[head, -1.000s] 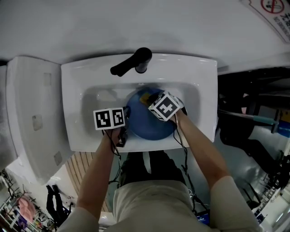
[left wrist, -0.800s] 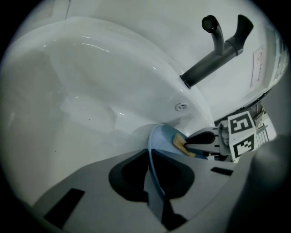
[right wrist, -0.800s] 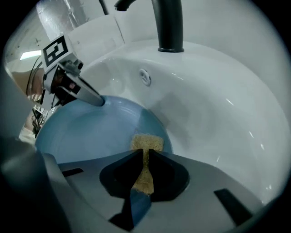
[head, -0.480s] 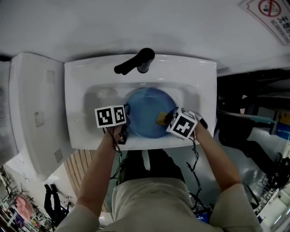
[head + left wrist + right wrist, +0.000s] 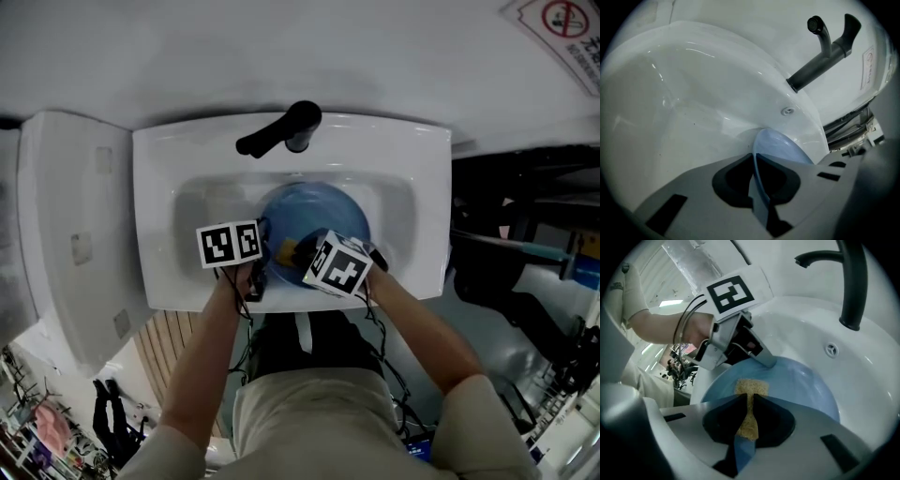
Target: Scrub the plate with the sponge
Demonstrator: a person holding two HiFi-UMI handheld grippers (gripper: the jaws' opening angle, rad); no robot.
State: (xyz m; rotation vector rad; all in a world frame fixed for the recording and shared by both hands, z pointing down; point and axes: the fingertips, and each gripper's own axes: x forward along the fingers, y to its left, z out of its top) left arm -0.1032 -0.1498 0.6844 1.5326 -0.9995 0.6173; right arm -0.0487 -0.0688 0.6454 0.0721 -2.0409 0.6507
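Observation:
A blue plate [image 5: 319, 217] lies tilted in the white sink basin [image 5: 412, 187]. My left gripper [image 5: 262, 253] is shut on the plate's left rim; in the left gripper view the thin blue rim [image 5: 780, 144] runs between its closed jaws [image 5: 754, 158]. My right gripper [image 5: 302, 257] is shut on a yellow sponge [image 5: 290, 251] at the near left part of the plate. In the right gripper view the sponge [image 5: 751, 389] is pinched between the jaws [image 5: 748, 401] and rests against the plate's face [image 5: 804, 387], just below the left gripper [image 5: 761, 357].
A black faucet [image 5: 281, 131] stands at the back of the sink, its spout over the basin [image 5: 853, 282]. An overflow hole [image 5: 787, 111] sits in the basin's back wall. A white lidded unit [image 5: 66, 234] is at the left, dark clutter [image 5: 525, 244] at the right.
The right gripper swept the sponge from the plate's upper middle down to its right near edge, then leftward across the near side. The left gripper stayed on the rim.

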